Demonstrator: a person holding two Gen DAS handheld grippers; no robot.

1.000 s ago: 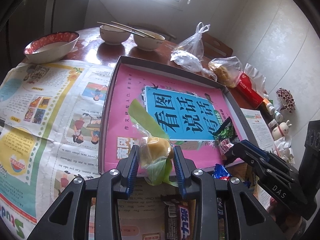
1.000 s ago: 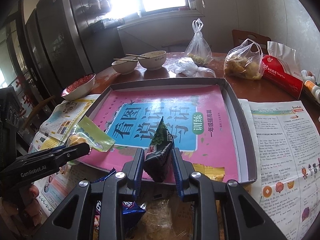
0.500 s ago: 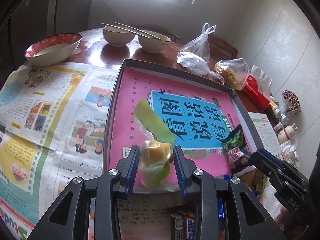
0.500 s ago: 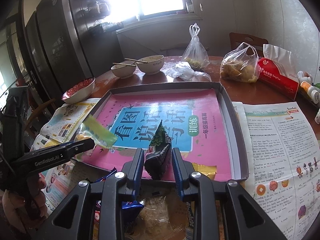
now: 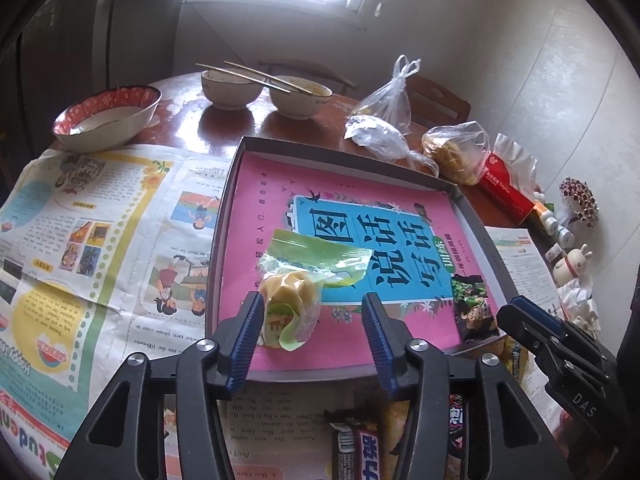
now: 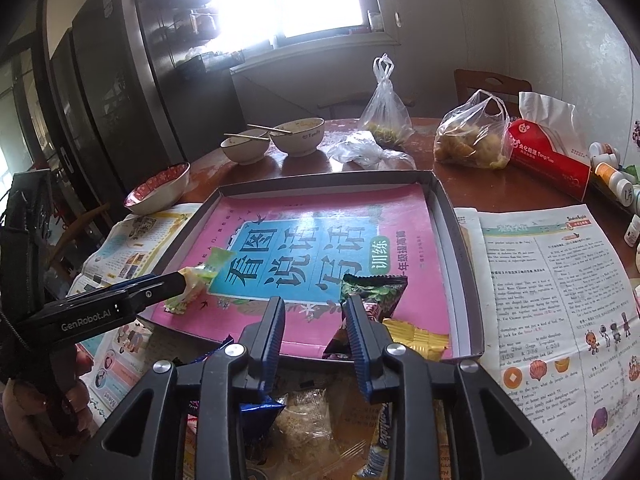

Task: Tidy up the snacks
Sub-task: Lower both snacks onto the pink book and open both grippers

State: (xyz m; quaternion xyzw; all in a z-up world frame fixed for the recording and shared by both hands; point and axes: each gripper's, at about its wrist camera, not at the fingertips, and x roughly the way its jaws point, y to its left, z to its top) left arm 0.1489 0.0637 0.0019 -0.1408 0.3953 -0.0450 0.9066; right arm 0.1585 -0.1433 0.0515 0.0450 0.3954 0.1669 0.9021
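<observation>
Snacks lie at both near corners of the tray [image 5: 224,216]: the yellow cake in its green wrapper [image 5: 294,300] rests on the pink liner against the left pad of the left gripper [image 5: 312,336], whose fingers are spread and released, the wrapper's long axis running toward two o'clock. At the right, the dark green packet [image 6: 372,294] lies flat just past the right finger of the right gripper [image 6: 314,334], also released, pointing toward one o'clock. More snacks [image 6: 304,420] wait at six o'clock, nearer the right gripper.
</observation>
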